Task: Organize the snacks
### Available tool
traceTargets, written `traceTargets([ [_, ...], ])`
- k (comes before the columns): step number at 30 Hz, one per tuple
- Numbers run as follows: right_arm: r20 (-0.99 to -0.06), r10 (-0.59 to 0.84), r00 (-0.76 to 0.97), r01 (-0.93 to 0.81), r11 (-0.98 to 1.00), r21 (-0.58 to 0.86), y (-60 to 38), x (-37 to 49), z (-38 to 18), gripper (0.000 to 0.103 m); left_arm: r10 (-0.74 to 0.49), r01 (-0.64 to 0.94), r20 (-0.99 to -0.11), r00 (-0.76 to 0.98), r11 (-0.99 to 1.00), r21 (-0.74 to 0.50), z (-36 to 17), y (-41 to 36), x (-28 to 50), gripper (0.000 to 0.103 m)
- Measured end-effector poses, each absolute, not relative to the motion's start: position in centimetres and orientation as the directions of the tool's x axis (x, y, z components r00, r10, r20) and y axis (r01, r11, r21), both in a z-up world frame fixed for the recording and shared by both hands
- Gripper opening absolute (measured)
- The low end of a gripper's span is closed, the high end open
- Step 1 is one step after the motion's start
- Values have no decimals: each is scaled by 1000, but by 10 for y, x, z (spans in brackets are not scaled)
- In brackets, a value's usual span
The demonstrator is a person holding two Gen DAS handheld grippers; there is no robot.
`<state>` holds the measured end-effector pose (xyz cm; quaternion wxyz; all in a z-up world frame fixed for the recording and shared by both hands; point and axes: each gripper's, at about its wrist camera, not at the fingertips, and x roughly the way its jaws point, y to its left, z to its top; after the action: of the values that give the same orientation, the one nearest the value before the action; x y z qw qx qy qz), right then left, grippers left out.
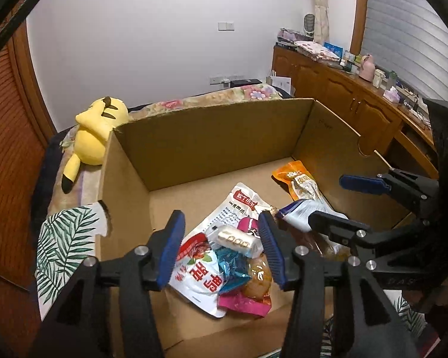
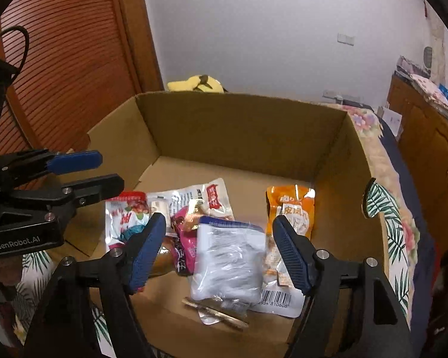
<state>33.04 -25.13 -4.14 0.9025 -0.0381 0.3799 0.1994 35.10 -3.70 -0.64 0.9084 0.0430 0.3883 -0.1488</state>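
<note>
An open cardboard box holds several snack packets. In the left wrist view my left gripper is open above a small wrapped bar, a white and red packet and a pink packet. In the right wrist view my right gripper is open above a clear white packet, with an orange packet at its right. Each gripper shows in the other's view: the right one and the left one, both open.
The box sits on a bed with a floral cover. A yellow plush toy lies behind the box. A wooden cabinet with clutter stands at the right, a wooden shutter door at the left.
</note>
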Motion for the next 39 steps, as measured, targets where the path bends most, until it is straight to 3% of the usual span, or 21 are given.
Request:
traceTargets([
  [15,-620,339,708,-362,928,93,-264,276,2,76,-236,288,-650,722,957,-27,40,-28,300,55],
  [18,-607,332,722,-354,931,89,-267,262,10,76,-245,295,-635,733,955,-28,48,-30,283,63],
  [21,-586,319,745,-342,937,76,-270,245,18,76,-256,300,-597,760,954,-27,57,-32,263,90],
  [22,-577,313,755,-334,940,72,-272,240,21,77,-256,299,-581,772,954,-22,60,-32,256,93],
  [29,-526,277,804,-291,955,58,-282,205,38,103,-237,268,-517,822,963,-14,75,-28,218,101],
  [39,-455,257,853,-267,963,44,-287,150,54,103,-151,176,-439,886,984,16,88,-18,163,103],
])
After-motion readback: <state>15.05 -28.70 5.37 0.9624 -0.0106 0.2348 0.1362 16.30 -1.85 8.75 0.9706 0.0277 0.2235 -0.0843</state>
